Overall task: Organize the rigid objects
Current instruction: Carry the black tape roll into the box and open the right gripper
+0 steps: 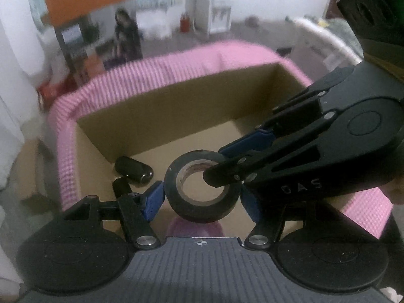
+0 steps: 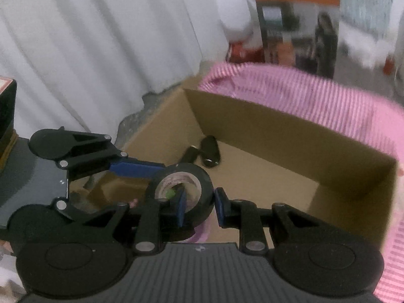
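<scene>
Left black two-finger gripper with blue pads (image 1: 202, 198): clamped across the outer sides of a roll of black electrical tape with a pale cardboard core (image 1: 202, 188), one pad touching each side. Roll held on edge, hole facing the camera, above the near edge of the box.

Right black two-finger gripper with blue pads (image 2: 199, 205): pinching the wall of the same roll (image 2: 185, 190), one finger through the core, the other just outside the rim; seen from the left wrist, entering from the right (image 1: 222, 169).

Beyond both grippers: open brown cardboard box (image 1: 156, 116), rim draped in pink-and-white striped cloth (image 1: 161, 68). Two black cylindrical objects (image 1: 133, 170) lying on the box floor, ahead-left of the roll, near the corner, apparently touching each other.

Further out: orange-and-grey printed carton (image 1: 88, 20), blurred; white curtain (image 2: 101, 38).
</scene>
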